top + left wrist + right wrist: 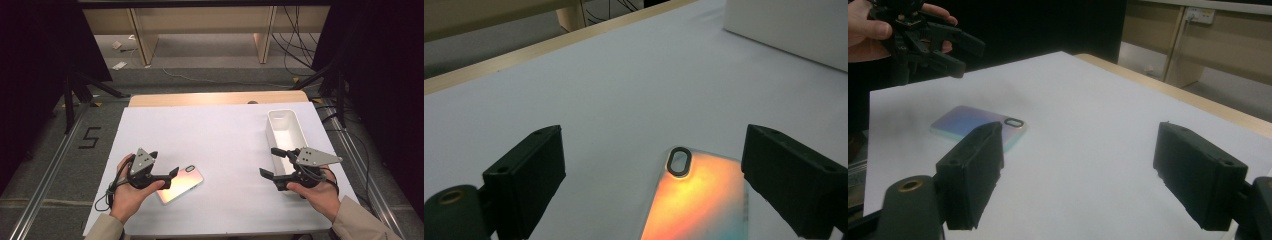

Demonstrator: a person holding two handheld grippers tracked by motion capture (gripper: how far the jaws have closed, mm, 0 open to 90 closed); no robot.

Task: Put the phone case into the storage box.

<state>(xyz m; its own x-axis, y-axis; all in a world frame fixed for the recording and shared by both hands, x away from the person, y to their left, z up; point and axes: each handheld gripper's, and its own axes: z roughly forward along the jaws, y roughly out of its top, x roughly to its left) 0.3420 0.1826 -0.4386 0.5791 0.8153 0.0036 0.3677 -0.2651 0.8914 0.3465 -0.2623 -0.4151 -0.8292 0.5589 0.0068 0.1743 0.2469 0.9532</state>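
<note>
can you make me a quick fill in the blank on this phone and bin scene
1. The phone case lies flat on the white table cover with its ____ cutout facing up.
2. The left gripper hovers by the phone case with its jaws ____.
3. The white bin stands nearest the ____ gripper.
4. The right gripper holds ____.

Missing words: camera; open; right; nothing
</note>
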